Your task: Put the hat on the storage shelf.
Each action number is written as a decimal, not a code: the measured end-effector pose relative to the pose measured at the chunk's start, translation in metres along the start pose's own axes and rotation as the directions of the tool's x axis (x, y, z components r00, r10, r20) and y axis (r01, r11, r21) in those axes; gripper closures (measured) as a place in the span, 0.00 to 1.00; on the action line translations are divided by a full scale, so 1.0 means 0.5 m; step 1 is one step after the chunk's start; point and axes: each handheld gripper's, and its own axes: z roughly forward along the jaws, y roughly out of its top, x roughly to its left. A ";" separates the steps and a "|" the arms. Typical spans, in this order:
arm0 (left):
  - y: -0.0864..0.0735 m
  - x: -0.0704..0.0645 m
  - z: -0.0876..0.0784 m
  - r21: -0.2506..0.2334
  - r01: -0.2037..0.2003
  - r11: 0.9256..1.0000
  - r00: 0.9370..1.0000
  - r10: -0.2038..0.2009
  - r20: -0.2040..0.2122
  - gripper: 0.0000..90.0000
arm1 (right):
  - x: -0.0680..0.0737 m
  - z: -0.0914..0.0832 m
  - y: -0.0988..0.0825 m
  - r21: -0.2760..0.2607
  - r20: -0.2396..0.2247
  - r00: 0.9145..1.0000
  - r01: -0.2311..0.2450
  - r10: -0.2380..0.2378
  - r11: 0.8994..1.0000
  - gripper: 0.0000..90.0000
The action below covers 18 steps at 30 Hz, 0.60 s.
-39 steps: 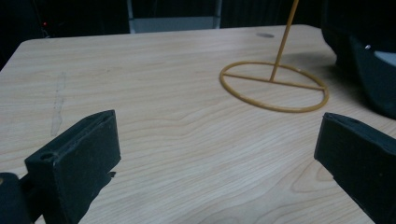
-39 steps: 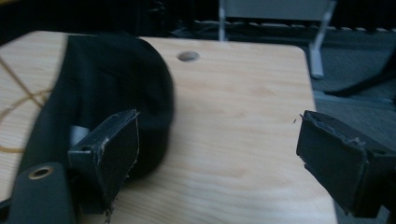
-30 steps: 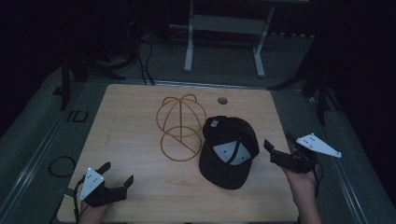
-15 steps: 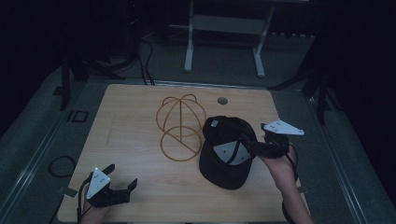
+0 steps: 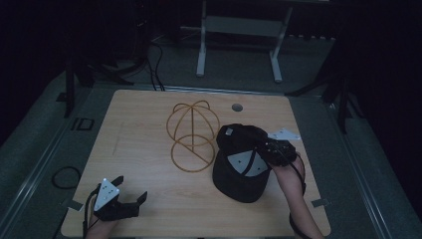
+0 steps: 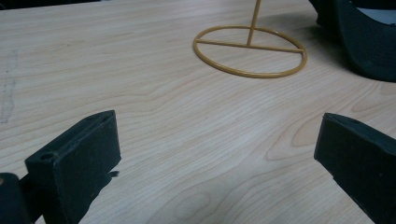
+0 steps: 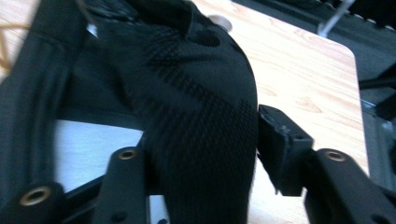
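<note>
Cap point(image 5: 241, 164) on table right of wire stand point(image 5: 191, 134) | my right gripper point(image 5: 266, 148) straddles its side panel, jaws not quite clamped | left gripper point(image 5: 130, 200) wide open, empty | step: grasping | next: likely clamp, lift toward stand

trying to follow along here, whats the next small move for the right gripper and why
Probably close the right gripper on the black cap: its jaws straddle the cap's crown fabric, one inside and one outside, and look not yet pinched. The gold wire stand beside the cap stands bare, which suggests a lift onto it follows.
</note>
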 end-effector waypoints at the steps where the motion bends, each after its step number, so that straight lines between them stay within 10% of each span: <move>1: 0.000 0.000 -0.001 0.002 -0.004 1.000 1.000 0.004 -0.002 0.01 | 0.002 0.004 -0.001 0.007 0.026 1.000 0.012 -0.012 1.000 0.62; 10: 0.001 0.003 -0.003 -0.004 0.002 1.000 1.000 -0.002 -0.004 0.01 | 0.007 0.019 -0.005 0.018 0.040 0.999 0.011 -0.012 1.000 0.94; 18: 0.001 0.005 -0.004 0.001 -0.010 1.000 1.000 0.010 -0.016 0.01 | -0.001 0.015 -0.010 0.002 0.025 1.000 -0.018 0.018 1.000 0.98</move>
